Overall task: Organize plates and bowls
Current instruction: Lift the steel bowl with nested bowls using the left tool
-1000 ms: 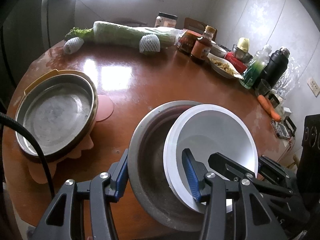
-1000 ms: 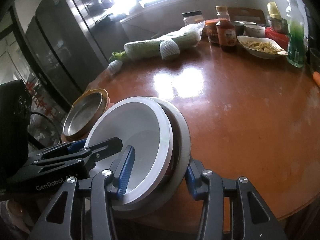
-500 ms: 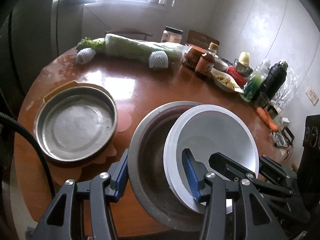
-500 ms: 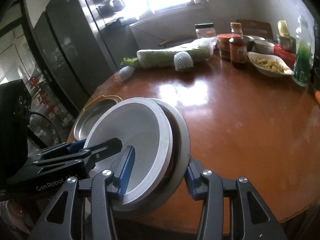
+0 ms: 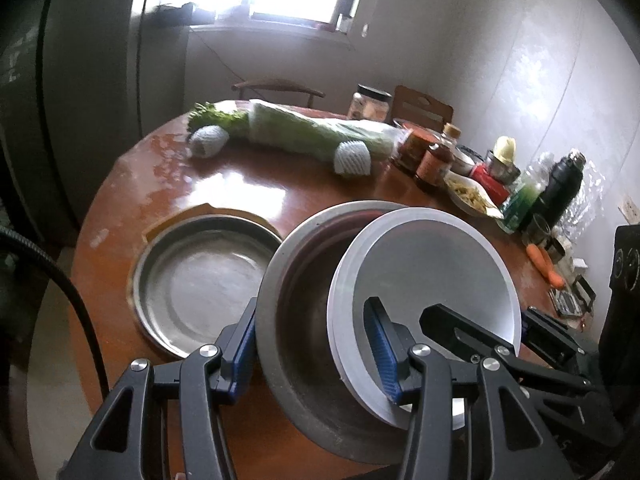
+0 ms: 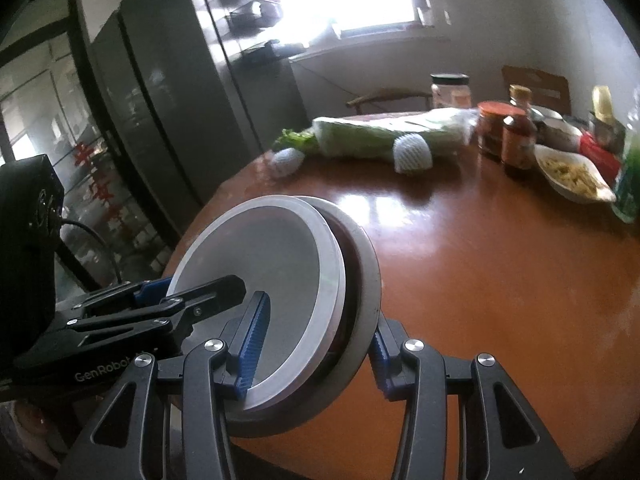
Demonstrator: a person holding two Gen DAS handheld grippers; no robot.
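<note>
Both of your grippers pinch one nested stack from opposite sides, so its weight is shared and it cannot swing. The left gripper (image 5: 312,354) has one blue pad outside the metal bowl (image 5: 296,332) and the other inside the white plates (image 5: 424,280), jaws part-closed and pressing on the whole stack. The right gripper (image 6: 316,346) grips likewise at the opposite edge: one pad on the white plates (image 6: 260,264), one behind the metal bowl (image 6: 362,280). The stack is held tilted above the near edge of the round table (image 5: 256,188), apparently clear of the wood. To its left, on the table, lies the metal pan (image 5: 200,280) inside a yellow-rimmed tray (image 5: 208,213), a likely target for nesting. Wrapped greens (image 5: 316,132) and bottles at the far edge stand well apart from the stack.
</note>
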